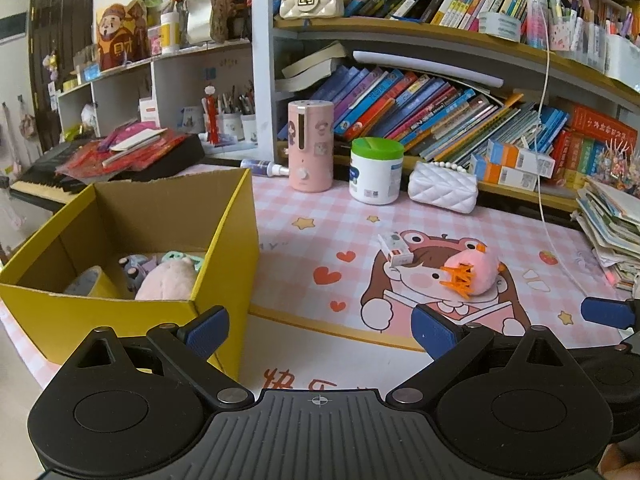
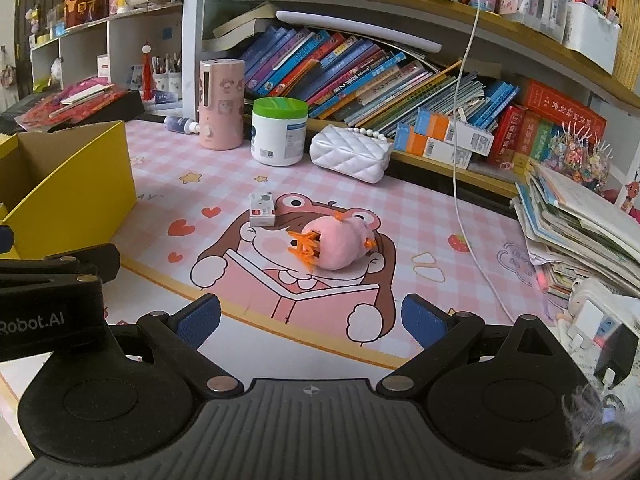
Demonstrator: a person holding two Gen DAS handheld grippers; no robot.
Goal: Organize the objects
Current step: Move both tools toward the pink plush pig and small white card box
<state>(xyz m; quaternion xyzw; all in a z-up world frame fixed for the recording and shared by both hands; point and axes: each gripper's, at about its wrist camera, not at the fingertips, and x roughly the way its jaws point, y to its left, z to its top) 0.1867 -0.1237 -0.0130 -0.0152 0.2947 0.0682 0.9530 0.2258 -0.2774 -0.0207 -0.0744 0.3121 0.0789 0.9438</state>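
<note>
Left wrist view takes in the pink checked desk mat (image 1: 520, 236) first, spread over the whole desk below the crowded bookshelves. On the mat's left side stands the yellow cardboard box (image 1: 224, 248), open at the top; inside it lie a pale pink plush (image 1: 166, 282), a roll of tape (image 1: 86, 282) against the near wall, and some small mint and lilac items too jumbled to name. At the back of the mat stand a pink canister (image 1: 311, 146) and, just beside it, a white tub with a green lid (image 1: 376, 170), then a white quilted purse (image 1: 442, 188). Out on the mat's cartoon print, well apart from the box, lies the pink plush toy with orange fringe (image 2: 336, 246), and near it a small white carton (image 2: 262, 210). The left gripper (image 1: 320, 330) hangs with its blue pads spread wide, empty, next to the box's corner. The right gripper (image 2: 312, 316) is likewise spread apart and empty, with the plush toy ahead of it.
</note>
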